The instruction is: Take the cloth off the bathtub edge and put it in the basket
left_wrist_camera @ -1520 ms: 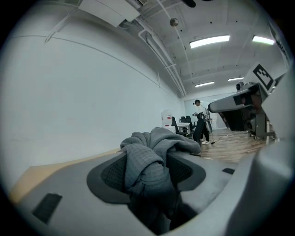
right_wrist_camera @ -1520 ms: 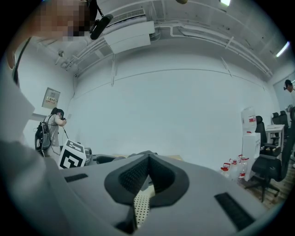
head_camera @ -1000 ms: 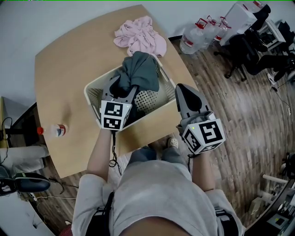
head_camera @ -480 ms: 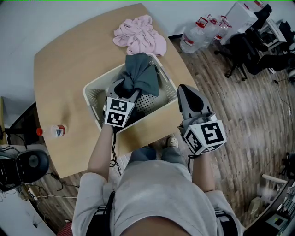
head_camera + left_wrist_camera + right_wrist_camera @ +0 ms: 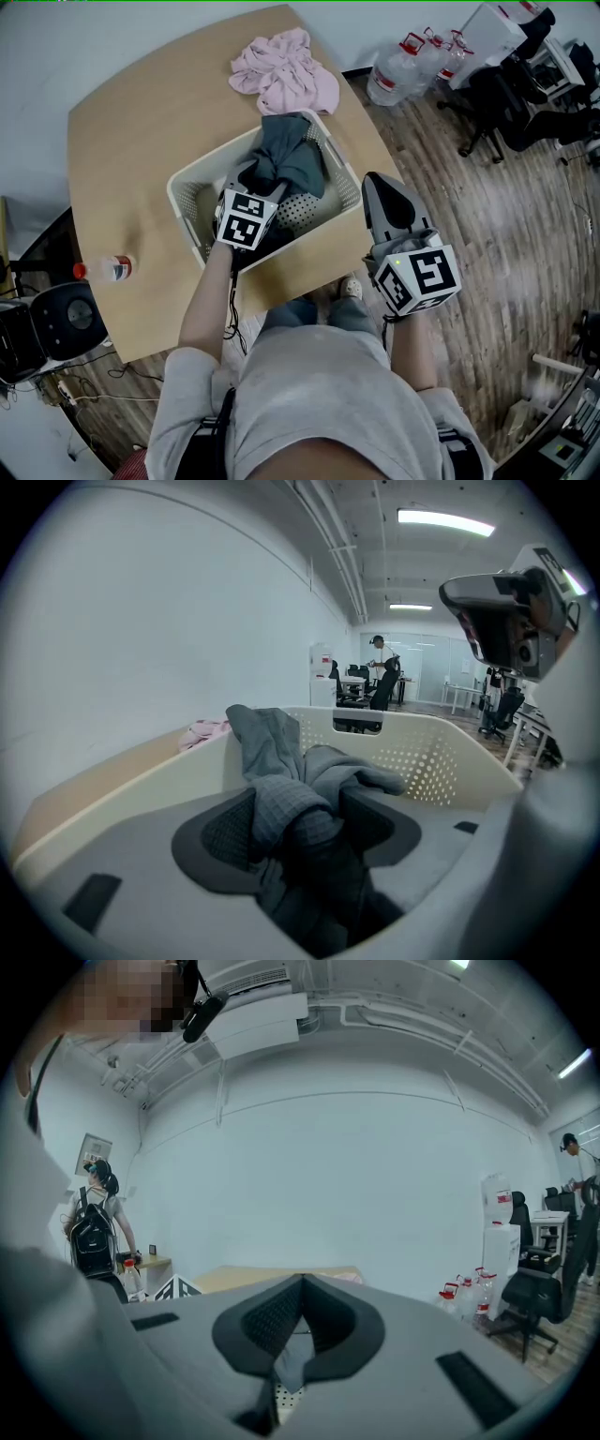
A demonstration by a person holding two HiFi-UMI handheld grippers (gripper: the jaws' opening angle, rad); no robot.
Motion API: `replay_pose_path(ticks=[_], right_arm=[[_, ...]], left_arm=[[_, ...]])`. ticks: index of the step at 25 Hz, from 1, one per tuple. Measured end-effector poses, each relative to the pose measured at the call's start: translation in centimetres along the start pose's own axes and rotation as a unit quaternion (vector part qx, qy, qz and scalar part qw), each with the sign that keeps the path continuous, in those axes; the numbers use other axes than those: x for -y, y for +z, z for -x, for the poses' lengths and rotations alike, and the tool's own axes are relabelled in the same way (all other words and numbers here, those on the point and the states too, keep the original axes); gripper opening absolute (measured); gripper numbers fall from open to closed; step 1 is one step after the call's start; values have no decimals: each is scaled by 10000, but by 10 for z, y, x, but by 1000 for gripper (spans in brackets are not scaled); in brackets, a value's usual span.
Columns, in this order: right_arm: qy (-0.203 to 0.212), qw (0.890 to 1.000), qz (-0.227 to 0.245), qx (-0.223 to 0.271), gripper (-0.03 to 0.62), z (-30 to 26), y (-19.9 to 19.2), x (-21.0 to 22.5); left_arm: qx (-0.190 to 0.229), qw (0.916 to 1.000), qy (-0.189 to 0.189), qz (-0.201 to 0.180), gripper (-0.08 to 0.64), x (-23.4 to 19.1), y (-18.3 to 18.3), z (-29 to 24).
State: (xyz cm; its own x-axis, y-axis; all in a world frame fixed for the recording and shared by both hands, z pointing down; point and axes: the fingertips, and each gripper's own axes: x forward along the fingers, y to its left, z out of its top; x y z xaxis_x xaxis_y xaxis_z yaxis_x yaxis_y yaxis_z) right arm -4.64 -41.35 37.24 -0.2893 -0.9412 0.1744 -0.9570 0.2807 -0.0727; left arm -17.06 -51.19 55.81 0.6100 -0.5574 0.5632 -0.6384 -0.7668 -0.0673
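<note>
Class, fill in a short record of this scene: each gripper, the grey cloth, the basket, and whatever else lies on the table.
left gripper: inside the basket, jaws apart and just been opening, grey cloth bunched between them
right gripper: right of the basket, jaws together, empty
grey cloth: inside the basket, heaped toward its far side
basket: cream, perforated, on the table
also on table: pink cloth beyond the basket; bottle near the left edge
</note>
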Motion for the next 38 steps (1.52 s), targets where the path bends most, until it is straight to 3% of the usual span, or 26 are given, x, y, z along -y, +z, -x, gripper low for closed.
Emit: replay_pose_path(ticks=[7,13,17,21,25,29,32,38], right_arm=[[35,10000,-16,-6,6,-3,0,1],[103,9999,-8,2,6,-3,0,-1],[186,9998,10,27,6,-2,0,-5],[347,9994,45,64,6,-2,3,-11],[563,9983,93,108,6,-1,7,-17],[806,9966,126,141,6,1,12,-22],[969,9950,152,188,6,4,17,-22],[1265,9912,174,337,6,13,29,-20]], left_arm=[[15,9999,-95,87,288,0,-2,-1],[40,9997,88,-218,304,3,1,0],[192,9987,239,-400,310,4,6,11],[588,9971,383,-307,305,6,26,33],[917,9934,666,-179,175,8,46,54],[1138,9826,1383,-491,42,3,62,76],[1350,9745,1722,-487,21,0,80,94],[1701,9689,1795,-58,17,12,112,126]])
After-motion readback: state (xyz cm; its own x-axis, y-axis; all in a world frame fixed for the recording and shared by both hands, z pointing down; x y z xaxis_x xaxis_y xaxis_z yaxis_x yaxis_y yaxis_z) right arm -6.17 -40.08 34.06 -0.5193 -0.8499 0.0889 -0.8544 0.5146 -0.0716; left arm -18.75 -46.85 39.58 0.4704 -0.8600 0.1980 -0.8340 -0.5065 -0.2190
